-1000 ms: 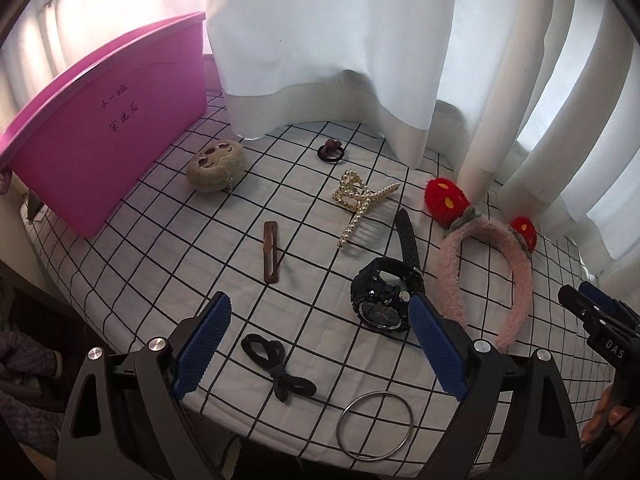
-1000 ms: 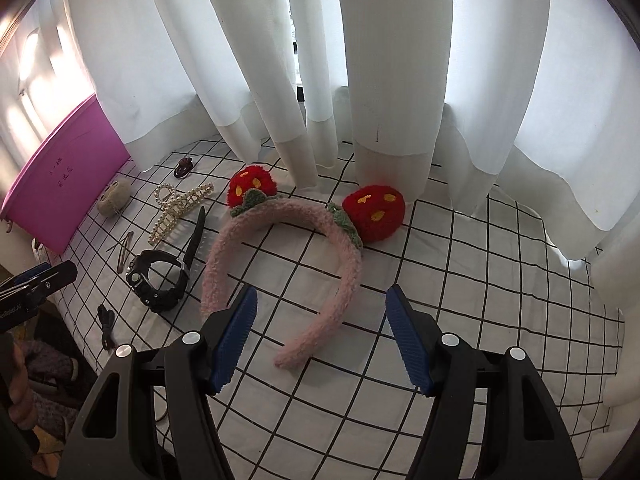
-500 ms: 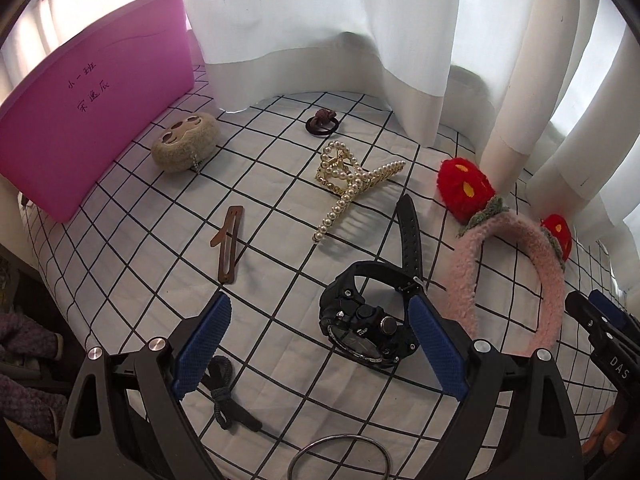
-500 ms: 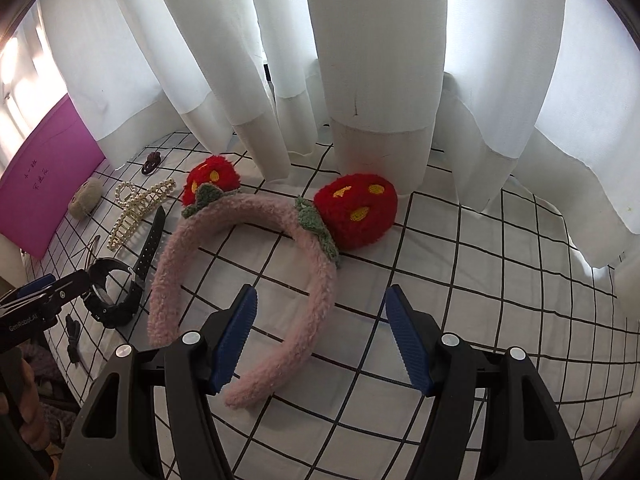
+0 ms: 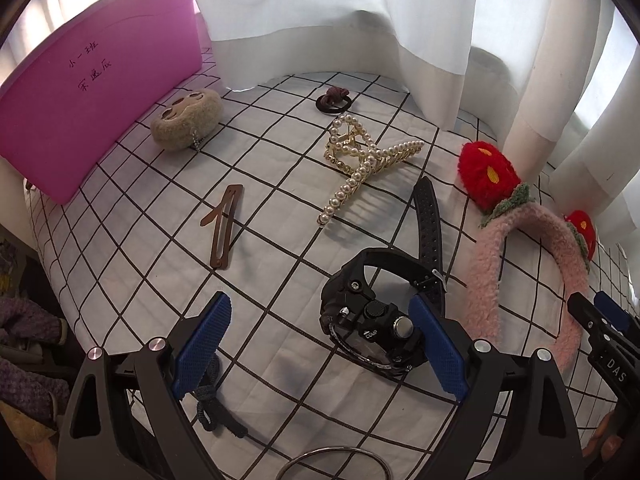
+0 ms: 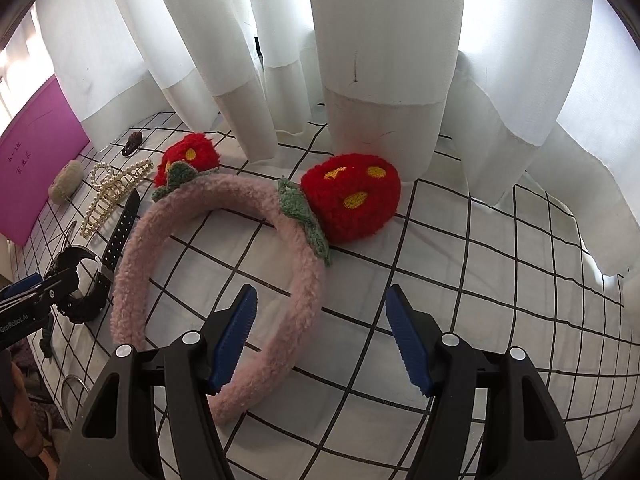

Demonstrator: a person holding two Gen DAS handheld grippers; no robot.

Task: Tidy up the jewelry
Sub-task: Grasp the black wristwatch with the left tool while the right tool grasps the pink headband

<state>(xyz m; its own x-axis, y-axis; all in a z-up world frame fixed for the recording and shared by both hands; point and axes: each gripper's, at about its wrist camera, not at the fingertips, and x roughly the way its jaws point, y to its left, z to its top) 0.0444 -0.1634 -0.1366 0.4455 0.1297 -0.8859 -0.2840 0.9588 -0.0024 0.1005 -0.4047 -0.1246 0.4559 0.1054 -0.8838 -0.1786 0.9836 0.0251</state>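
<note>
Closer now, left hand-held gripper (image 5: 320, 344) flanks black watch (image 5: 374, 320).

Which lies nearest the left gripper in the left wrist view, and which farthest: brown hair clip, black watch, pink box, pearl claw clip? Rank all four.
1. black watch, by the right finger.
2. brown hair clip, ahead, left.
3. pearl claw clip, farther ahead.
4. pink box, far left.
</note>
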